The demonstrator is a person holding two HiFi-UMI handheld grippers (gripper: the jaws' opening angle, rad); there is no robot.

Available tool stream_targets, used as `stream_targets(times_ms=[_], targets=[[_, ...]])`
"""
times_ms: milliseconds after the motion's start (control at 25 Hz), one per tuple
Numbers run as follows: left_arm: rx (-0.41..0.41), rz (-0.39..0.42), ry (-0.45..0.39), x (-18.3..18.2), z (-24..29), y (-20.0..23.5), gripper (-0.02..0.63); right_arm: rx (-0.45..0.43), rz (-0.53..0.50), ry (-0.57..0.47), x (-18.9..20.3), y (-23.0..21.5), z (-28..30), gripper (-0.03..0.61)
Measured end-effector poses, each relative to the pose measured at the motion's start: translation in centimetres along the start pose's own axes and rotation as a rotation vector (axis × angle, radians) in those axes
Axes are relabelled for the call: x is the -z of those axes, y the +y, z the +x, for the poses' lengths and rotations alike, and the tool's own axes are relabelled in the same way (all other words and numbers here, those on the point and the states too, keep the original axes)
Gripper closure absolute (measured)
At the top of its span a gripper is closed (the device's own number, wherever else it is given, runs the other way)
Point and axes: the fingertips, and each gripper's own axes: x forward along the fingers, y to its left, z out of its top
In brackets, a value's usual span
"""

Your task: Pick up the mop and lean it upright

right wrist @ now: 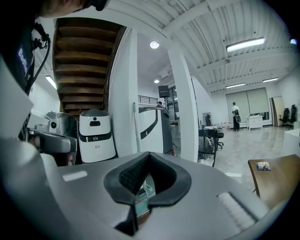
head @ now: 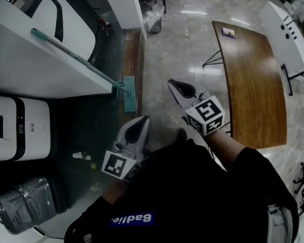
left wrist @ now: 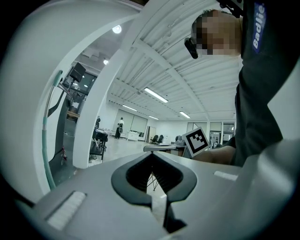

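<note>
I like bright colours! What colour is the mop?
The mop is teal, handle and head alike. It shows best in the head view.

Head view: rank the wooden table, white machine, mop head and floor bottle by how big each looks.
1. wooden table
2. white machine, partly cut off by the frame edge
3. mop head
4. bottle
The table top sits nearer the camera than the floor items, which adds to its lead.

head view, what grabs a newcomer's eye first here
The teal mop at upper left stands out first, its handle leaning on the white wall. Next come the left gripper and right gripper at centre, jaws together and empty, with a long wooden table at right.
</note>
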Motion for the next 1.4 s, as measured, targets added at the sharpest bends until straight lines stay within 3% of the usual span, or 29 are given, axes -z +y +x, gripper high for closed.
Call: stream_targets(times_ms=[400, 760, 1080, 1400], targets=[[0.069, -0.034, -0.021, -0.2, -12.9, 4.6, 0.594, 0.071, 0.038, -0.002, 0.5, 12.2, 1.9, 0.575], [0.138, -0.085, -0.066, -0.1, -16.0, 4.9, 0.594, 0.099, 0.015, 0.030, 0.6, 17.2, 0.2, 0.575], [0.208, -0.061, -0.061, -1.0, -13.1, -0.2, 0.594, 0.146, 0.044, -0.011, 0.4, 15.6, -6.0, 0.575], [0.318, -0.038, 0.015, 1.4, -7.5, -11.9, 0.594, 0.151, 0.119, -0.040, 3.1, 13.9, -16.4, 0.575]])
